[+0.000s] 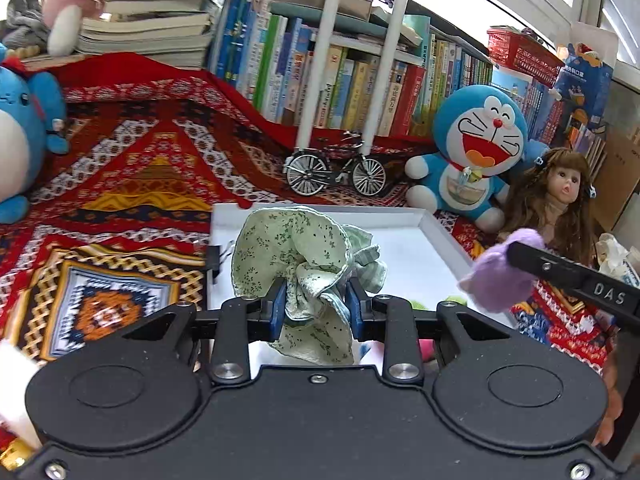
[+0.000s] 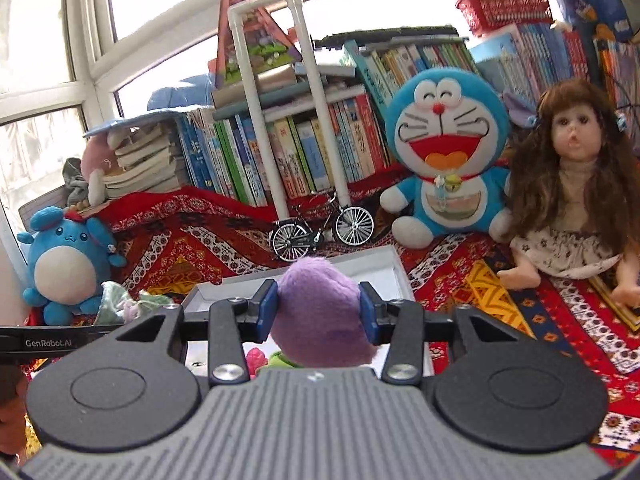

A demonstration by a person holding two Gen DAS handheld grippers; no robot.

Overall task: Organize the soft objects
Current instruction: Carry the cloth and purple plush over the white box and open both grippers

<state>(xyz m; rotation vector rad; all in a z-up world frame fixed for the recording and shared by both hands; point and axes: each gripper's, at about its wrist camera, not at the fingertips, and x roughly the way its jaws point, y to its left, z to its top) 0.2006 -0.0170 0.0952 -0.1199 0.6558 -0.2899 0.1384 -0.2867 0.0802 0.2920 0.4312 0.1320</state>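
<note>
My left gripper (image 1: 316,308) is shut on a bunched pale green floral cloth (image 1: 292,256) and holds it over the white tray (image 1: 436,232). My right gripper (image 2: 318,312) is shut on a purple plush toy (image 2: 320,316), held above the near end of the same tray (image 2: 396,268). In the left wrist view the purple plush (image 1: 500,276) and the right gripper's black body show at the right edge of the tray. Small pink and green soft items (image 2: 260,360) lie in the tray under the right gripper.
A patterned red cloth (image 1: 132,168) covers the surface. A model bicycle (image 1: 336,172) stands behind the tray. A Doraemon plush (image 1: 476,152), a doll (image 1: 560,200), a blue plush (image 2: 68,264) and rows of books (image 2: 312,144) ring the area.
</note>
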